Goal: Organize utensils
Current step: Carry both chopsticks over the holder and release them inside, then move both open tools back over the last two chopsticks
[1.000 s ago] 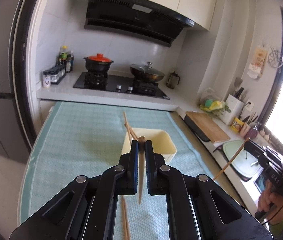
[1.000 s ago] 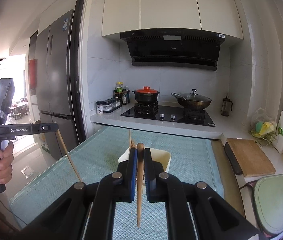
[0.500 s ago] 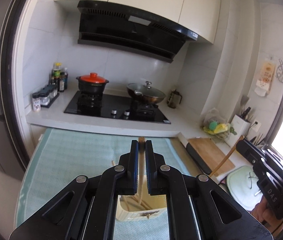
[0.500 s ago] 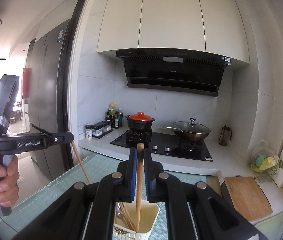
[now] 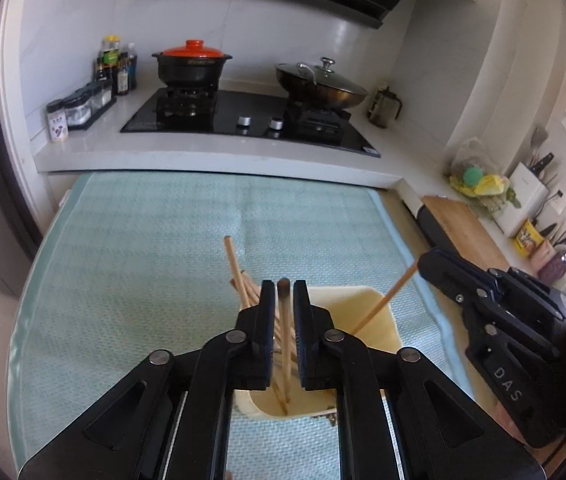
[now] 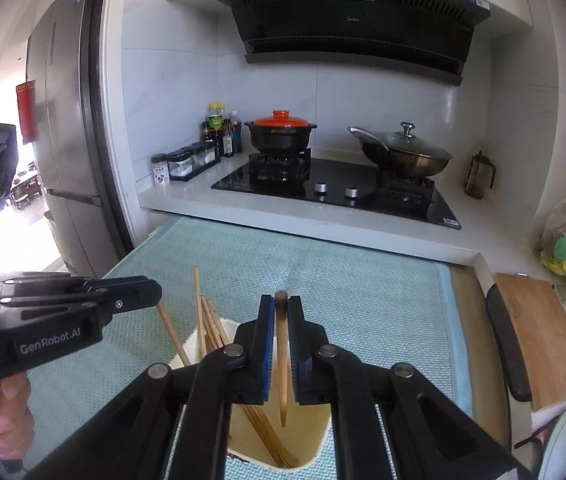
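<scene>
A cream utensil holder stands on the teal mat with several wooden chopsticks leaning in it. My left gripper hangs over it and its jaws are opening: a chopstick stands between them with slim gaps, its tip down inside the holder. My right gripper is shut on another chopstick, whose tip hangs inside the holder's rim. Each gripper shows in the other's view: the right gripper and the left gripper.
The teal mat covers the table. Behind it a counter carries a black hob, a red-lidded pot, a lidded wok and spice jars. A cutting board lies right, a fridge stands left.
Both grippers came forward and down over the holder, lowering their chopsticks into it. The left jaws have parted slightly from their chopstick.
</scene>
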The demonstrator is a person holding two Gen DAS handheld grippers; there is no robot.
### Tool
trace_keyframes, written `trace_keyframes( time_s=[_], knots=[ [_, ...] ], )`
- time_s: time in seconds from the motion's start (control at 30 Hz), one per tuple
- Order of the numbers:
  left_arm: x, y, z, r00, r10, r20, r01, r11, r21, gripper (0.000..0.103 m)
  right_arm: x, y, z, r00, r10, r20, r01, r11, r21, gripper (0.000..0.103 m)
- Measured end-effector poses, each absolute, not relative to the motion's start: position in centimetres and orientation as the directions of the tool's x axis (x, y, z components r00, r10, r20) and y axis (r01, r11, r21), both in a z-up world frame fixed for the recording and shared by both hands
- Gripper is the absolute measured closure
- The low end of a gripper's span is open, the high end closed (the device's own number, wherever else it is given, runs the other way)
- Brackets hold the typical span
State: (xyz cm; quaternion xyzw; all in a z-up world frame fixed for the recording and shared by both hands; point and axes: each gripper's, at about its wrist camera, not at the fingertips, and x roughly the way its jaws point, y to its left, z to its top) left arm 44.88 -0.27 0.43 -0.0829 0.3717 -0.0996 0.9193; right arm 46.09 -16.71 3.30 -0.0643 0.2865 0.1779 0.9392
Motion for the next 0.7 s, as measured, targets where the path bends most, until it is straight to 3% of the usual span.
trace_keyframes(
  time_s=[0.03,0.07,0.13,0.33,0.7],
  knots=[
    [44.9,-0.2,0.5,0.705,-0.24,-0.668,0.119,0.968,-0.222,0.066,46.4,-16.5,3.0,0.771,0.291,-0.567,-0.37,0.929,-0.026,0.08],
    [44.6,0.0,0.8,0.713,-0.229,-0.663,0.112,0.97,-0.215,0.051,46.5,-16.4,2.9,0.776,0.286,-0.562,-0.366,0.93,-0.032,0.057],
    [43.8,0.4,1.7,0.737,-0.212,-0.642,0.109,0.974,-0.196,0.046,45.8,-16.4,3.5,0.8,0.289,-0.525,-0.358,0.933,-0.032,0.046],
    [38.7,2.3,4.4,0.784,-0.173,-0.596,0.128,0.985,-0.117,0.025,41.6,-16.9,5.7,0.837,0.29,-0.464,-0.357,0.932,-0.059,0.046],
    [24.9,7.9,2.0,0.763,-0.082,-0.641,0.099,0.995,-0.01,0.013,28.5,-19.9,3.8,0.833,0.294,-0.469,-0.376,0.922,-0.09,0.045]
  ],
)
